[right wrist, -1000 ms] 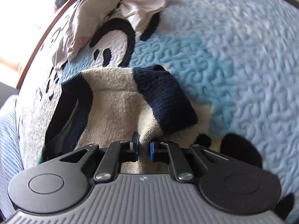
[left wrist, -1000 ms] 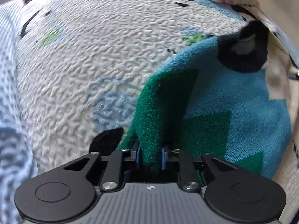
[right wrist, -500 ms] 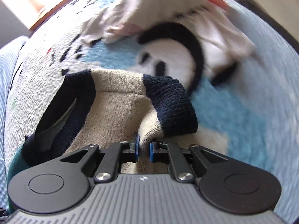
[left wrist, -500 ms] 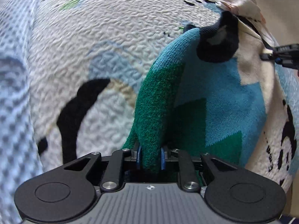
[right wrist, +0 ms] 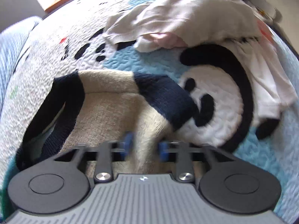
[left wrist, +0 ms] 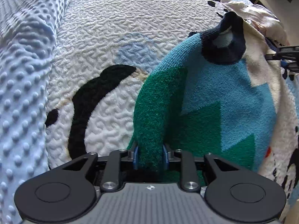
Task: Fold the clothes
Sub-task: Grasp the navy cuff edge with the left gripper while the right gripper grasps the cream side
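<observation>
A fuzzy sweater [left wrist: 214, 93] in green, blue and cream with a navy collar lies on the panda-print bedspread [left wrist: 115, 28]. My left gripper [left wrist: 150, 157] is shut on a green fold of its sleeve. In the right wrist view the sweater's cream side [right wrist: 112, 108] with its navy cuff [right wrist: 168, 97] lies just ahead. My right gripper [right wrist: 144, 145] has its blue pads apart, a cream fold between them, and the image is motion-blurred. The right gripper's tips show at the right edge of the left wrist view [left wrist: 286, 56].
A pile of white and pink clothes [right wrist: 196, 18] lies at the far side of the bed. A light blue dotted blanket [left wrist: 22, 74] runs along the left. A wooden bed edge [right wrist: 56, 5] shows at the far left.
My right gripper's jaws have spread apart from the cream fold they pinched. Both grippers have shifted, so more of the bedspread's panda print and the clothes pile show.
</observation>
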Demonstrator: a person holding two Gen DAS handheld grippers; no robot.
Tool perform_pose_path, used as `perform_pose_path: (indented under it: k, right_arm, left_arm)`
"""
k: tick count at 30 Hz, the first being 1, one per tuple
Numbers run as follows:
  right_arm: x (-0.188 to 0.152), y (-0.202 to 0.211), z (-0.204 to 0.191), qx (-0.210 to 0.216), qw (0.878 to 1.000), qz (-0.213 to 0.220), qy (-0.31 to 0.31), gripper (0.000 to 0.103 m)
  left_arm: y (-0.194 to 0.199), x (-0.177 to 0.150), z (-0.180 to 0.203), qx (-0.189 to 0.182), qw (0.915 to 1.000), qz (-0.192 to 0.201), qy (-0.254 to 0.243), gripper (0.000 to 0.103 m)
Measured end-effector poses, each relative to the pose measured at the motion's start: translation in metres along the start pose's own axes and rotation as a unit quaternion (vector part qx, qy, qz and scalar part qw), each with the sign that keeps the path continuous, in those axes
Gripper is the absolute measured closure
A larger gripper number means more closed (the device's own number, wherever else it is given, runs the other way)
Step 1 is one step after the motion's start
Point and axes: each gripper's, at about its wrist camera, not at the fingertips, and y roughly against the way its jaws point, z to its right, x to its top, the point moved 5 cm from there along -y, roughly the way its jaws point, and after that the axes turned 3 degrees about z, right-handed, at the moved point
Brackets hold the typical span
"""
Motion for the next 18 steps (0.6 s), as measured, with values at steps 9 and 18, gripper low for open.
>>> perform_pose_path:
  k: [9, 18]
  right_arm:
    - [-0.080, 0.056, 0.028, 0.110, 0.982, 0.011, -0.150, 0.049]
    - [-0.103, 0.033, 0.047, 0.126, 0.947, 0.035, -0.293, 0.054]
  left_arm:
    - [0.011, -0.002, -0.030, -0.046, 0.9983, -0.010, -0.035, 0.045]
    - [-0.018, -0.018, -0.032, -0.087, 0.9934, -0.062, -0.040, 0.035]
